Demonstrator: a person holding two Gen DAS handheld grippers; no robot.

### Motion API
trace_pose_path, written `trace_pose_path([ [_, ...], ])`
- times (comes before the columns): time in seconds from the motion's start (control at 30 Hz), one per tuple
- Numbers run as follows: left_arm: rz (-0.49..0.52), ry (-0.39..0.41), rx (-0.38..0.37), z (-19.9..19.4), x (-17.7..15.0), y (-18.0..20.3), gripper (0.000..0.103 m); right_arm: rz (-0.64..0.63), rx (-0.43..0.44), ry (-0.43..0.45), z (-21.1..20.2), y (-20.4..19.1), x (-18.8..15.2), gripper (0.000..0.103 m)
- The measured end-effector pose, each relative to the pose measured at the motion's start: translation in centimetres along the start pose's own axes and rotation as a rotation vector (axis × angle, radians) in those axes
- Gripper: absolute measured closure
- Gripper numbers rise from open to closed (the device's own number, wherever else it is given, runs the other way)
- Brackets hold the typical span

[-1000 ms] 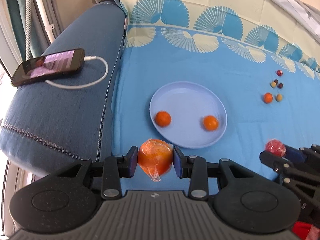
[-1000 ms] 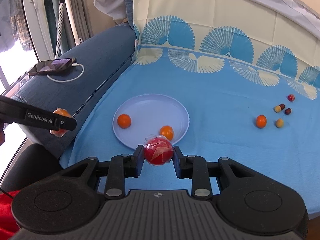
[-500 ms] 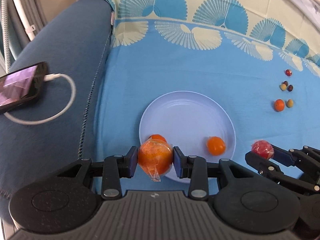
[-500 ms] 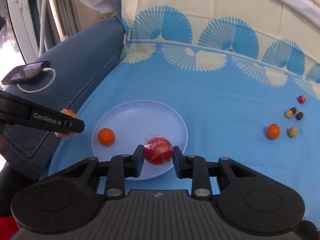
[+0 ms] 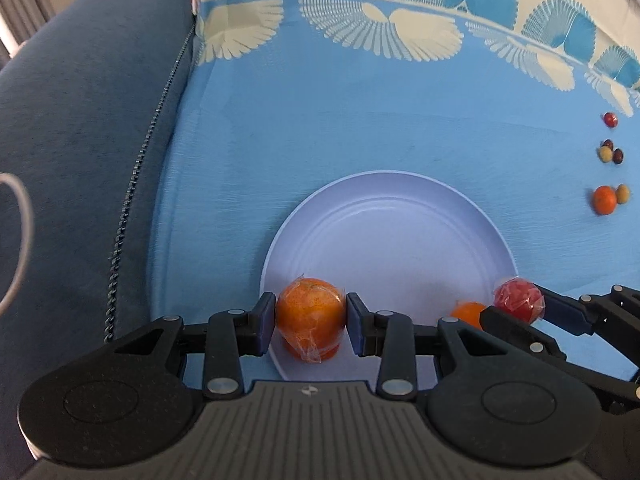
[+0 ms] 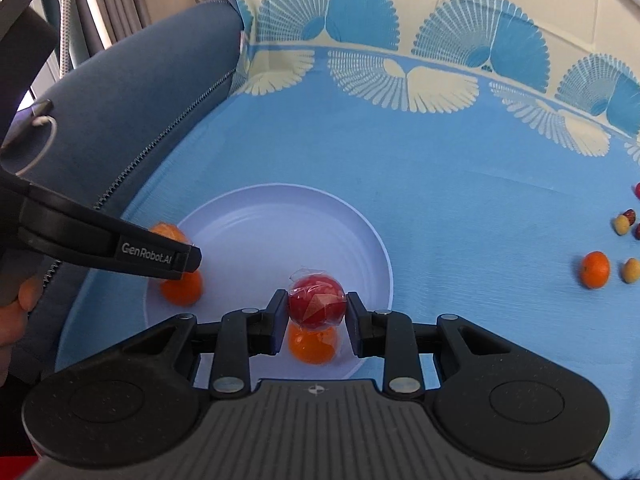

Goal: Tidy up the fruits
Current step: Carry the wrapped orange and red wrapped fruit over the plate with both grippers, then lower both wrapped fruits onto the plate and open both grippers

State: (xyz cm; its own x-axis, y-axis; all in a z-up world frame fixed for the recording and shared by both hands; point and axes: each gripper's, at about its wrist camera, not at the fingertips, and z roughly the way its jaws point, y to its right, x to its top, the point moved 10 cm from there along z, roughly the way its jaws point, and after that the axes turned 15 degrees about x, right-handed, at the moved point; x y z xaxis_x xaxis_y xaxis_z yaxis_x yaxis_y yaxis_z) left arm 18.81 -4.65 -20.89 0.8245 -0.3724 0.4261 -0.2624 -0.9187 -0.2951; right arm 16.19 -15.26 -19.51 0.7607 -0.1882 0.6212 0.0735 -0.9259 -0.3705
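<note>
Currently the left gripper (image 5: 311,317) is pinching a wrapped orange (image 5: 310,318) between its pads, over the near left rim of the pale plate (image 5: 392,236); the fruit is near-round with no clear long axis, its dimpled end facing up and a twist of film trailing down. The right gripper (image 6: 317,307) is pinching a wrapped red fruit (image 6: 317,301) over the plate's near part, its film peak pointing up. Compared with a second ago, both grippers are sitting lower and further in over the plate, which is filling more of each view, and the phone on the blue armrest (image 5: 80,152) is no longer showing in the left view. Count: two small oranges are lying on the plate, one (image 6: 182,289) under the left finger, one (image 6: 313,343) beneath the red fruit. On the cloth (image 5: 320,128) to the right, well apart: one small orange (image 5: 604,199), two pale berries, three dark red ones.
</note>
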Motion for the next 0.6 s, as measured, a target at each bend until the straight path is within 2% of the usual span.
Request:
trace_pose_path([
  [0.17,0.02,0.046,0.032,1.0,1.2,0.3,0.06,-0.012,-0.005,-0.03,2.0,0.8,-0.1,0.07],
  [0.2,0.018,0.049,0.033,1.0,1.4,0.4,0.052,-0.009,-0.004,-0.031,2.3,0.9,0.0,0.07],
  [0.23,0.018,0.059,0.031,0.9,1.7,0.3,0.036,-0.007,-0.005,-0.028,2.5,1.0,0.1,0.068],
  [0.27,0.016,0.077,0.032,0.6,1.9,0.2,0.026,-0.005,-0.006,-0.024,2.5,1.0,0.4,0.056],
  [0.3,0.008,0.1,0.038,0.2,2.3,0.0,0.008,-0.003,-0.006,-0.016,2.4,1.0,0.7,0.049],
  [0.33,-0.002,0.126,0.047,-0.5,2.5,-0.3,0.0,-0.002,-0.005,-0.01,2.1,1.0,1.0,0.036],
  [0.37,-0.014,0.155,0.05,-1.3,2.7,-0.8,0.0,0.0,-0.006,-0.008,1.7,1.0,1.2,0.027],
  [0.47,0.0,0.169,0.033,-3.3,2.3,-1.3,0.0,0.007,-0.003,-0.024,-0.1,0.6,0.9,0.016],
  [0.53,0.004,0.155,0.031,-4.5,1.2,-1.8,0.0,0.023,0.0,-0.046,-1.8,0.1,0.0,0.011],
  [0.6,0.001,0.133,0.031,-5.6,-0.4,-2.3,0.0,0.026,0.015,-0.058,-3.4,-0.8,-1.0,0.01],
])
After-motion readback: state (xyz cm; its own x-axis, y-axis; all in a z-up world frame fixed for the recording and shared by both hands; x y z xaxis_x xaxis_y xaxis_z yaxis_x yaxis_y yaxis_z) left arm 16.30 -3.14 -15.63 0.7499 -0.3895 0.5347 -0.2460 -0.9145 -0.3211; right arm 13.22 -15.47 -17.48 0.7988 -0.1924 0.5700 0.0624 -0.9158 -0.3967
